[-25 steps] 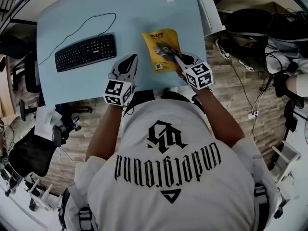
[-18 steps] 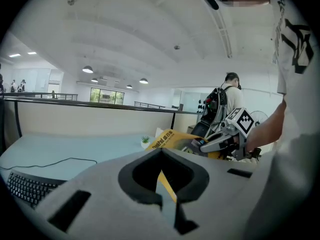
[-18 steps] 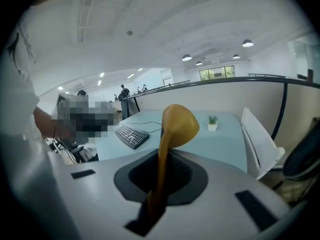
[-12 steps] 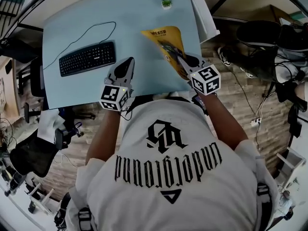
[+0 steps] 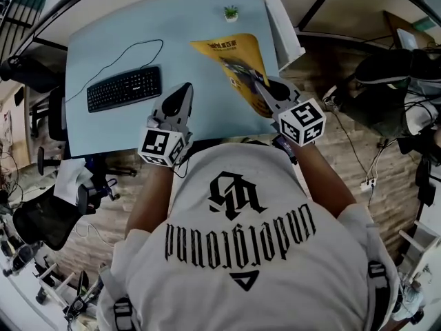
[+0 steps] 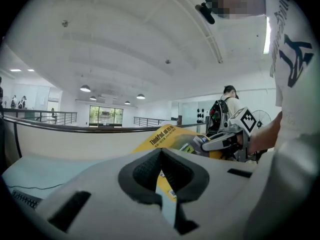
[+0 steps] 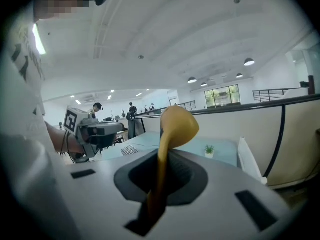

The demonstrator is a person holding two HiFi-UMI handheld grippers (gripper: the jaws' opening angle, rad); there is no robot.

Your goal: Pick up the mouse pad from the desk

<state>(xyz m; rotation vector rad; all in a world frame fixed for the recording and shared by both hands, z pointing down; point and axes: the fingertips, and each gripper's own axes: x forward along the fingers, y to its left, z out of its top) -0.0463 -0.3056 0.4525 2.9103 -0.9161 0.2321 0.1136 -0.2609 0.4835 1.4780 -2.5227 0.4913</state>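
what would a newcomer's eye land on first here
The floppy yellow printed mouse pad, pinched at its near edge by the right gripper and held up over the right side of the pale blue desk. Next, the black corded keyboard lying on the desk's left, and the left gripper, shut and empty, hovering at the near edge between them.

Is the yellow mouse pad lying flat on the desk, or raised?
Raised. The right claw is shut on one edge of the mouse pad, which stands upright between the jaws, top curling over.
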